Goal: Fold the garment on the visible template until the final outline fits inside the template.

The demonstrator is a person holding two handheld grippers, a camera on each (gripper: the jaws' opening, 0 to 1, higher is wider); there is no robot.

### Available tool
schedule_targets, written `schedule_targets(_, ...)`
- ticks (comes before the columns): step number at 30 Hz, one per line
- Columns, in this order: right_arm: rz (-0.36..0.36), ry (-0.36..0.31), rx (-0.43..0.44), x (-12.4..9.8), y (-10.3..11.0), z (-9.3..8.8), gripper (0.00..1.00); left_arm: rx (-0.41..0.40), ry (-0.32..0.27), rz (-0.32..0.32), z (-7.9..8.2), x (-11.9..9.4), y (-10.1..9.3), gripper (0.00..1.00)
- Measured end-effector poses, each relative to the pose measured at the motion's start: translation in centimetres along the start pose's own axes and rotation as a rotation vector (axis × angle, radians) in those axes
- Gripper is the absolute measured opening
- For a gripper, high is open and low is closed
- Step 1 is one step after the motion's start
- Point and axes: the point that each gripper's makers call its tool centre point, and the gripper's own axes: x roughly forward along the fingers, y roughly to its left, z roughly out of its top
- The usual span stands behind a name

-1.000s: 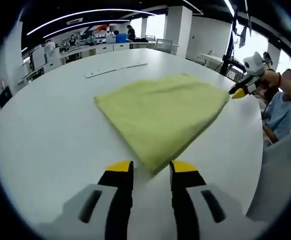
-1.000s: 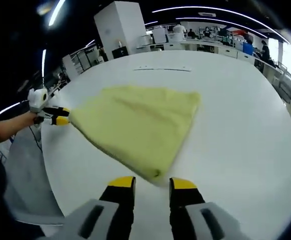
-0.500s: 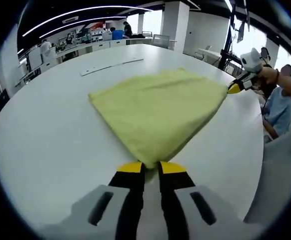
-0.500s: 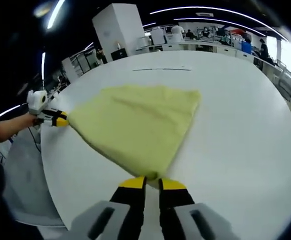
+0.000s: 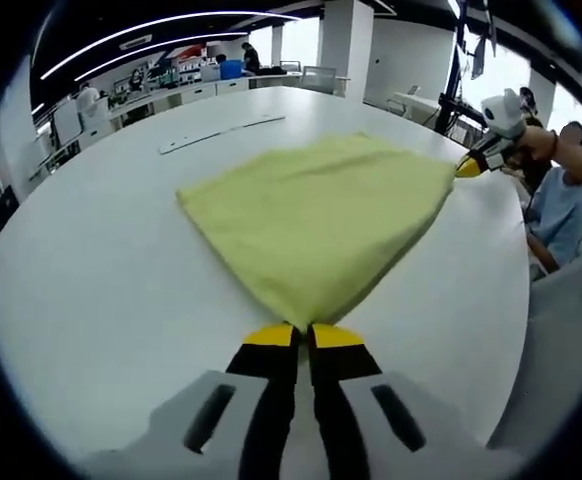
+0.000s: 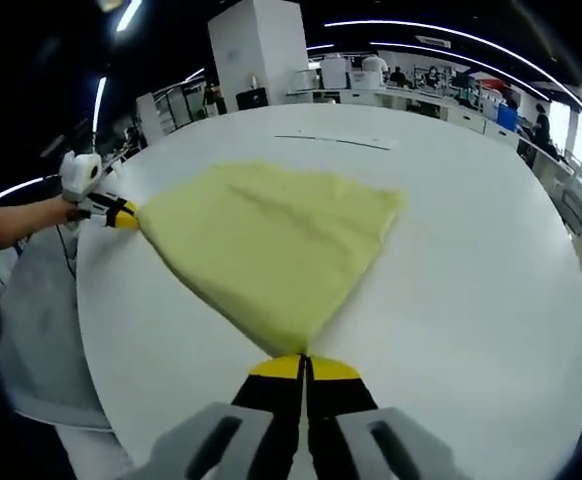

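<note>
Garment (image 5: 316, 215), soft yellow folded cloth, corners pinched by L gripper (image 5: 302, 334) & R gripper (image 6: 304, 367).

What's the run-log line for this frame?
stage: corner grasp | left gripper: shut on cloth corner | right gripper: shut on another corner | cloth: flat on white table

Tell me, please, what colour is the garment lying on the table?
The garment is plain pale yellow-green, without any pattern; it shows best in the left gripper view.
</note>
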Motion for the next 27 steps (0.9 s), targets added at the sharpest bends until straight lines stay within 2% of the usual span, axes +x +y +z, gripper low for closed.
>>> schedule_targets(2,-0.001,0.006,-0.012,-0.1,-0.1,0.0,0.00,-0.004,-0.003,0.001,0.1,-0.1,0.1,0.01)
schedule_targets(8,0.008,0.036,-0.123,-0.8,0.6,-0.1,0.00,-0.010,-0.011,-0.001,0.2,-0.4,0.0,0.01)
schedule_targets(19,0.031,0.066,-0.110,-0.8,1.4,-1.9,0.00,-0.017,-0.007,-0.003,-0.8,-0.8,-0.7,0.01)
schedule_targets(27,0.034,0.069,-0.097,-1.3,1.8,-2.4,0.00,-0.012,0.000,-0.006,-1.5,-1.3,-1.4,0.01)
